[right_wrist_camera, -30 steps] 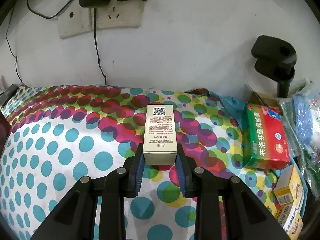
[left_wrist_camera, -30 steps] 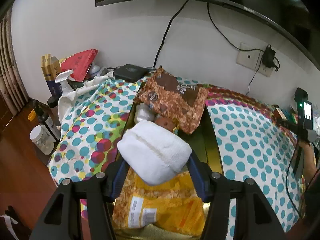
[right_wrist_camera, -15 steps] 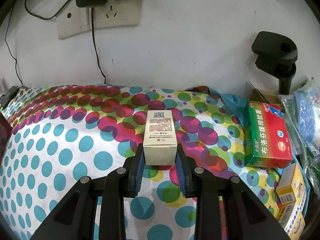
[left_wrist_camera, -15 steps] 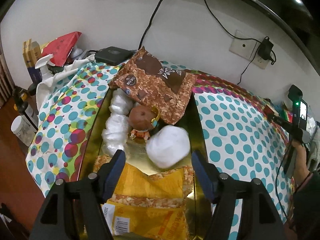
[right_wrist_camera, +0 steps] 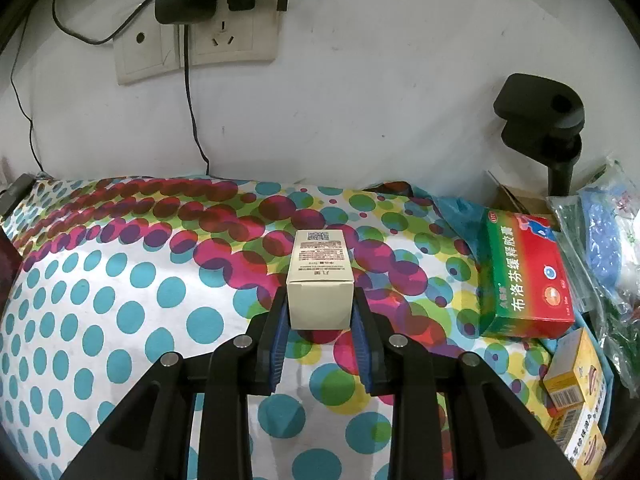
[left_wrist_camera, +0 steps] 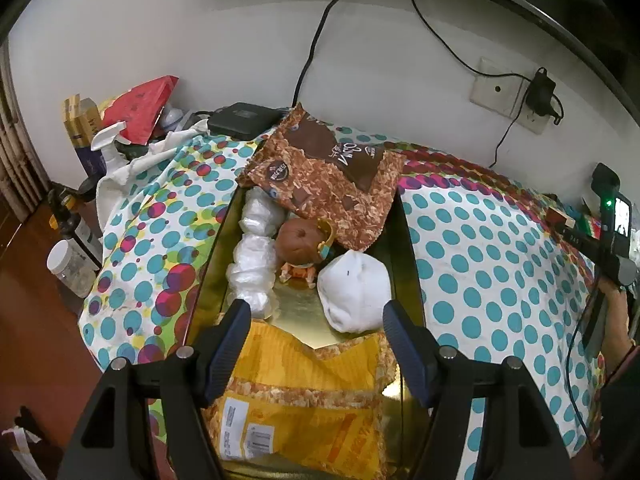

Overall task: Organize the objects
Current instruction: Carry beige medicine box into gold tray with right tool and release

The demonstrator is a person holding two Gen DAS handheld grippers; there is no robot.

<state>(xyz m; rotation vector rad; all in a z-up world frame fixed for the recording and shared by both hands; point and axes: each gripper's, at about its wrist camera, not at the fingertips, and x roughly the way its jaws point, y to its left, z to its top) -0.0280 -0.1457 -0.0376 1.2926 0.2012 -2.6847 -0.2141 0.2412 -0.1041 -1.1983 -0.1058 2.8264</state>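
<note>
My left gripper hangs wide and empty over the gold tray, while my right gripper pinches the cream box, which could slip onto the tablecloth.

You get even, fairly bright indoor light in both views, and the white wall reads clean with no hard shadows. The gold tray throws a soft sheen. Fisheye bending curves everything toward black vignetted corners. Focus is sharp mid-frame and softens toward the rim; your wooden floor sits dim.
</note>
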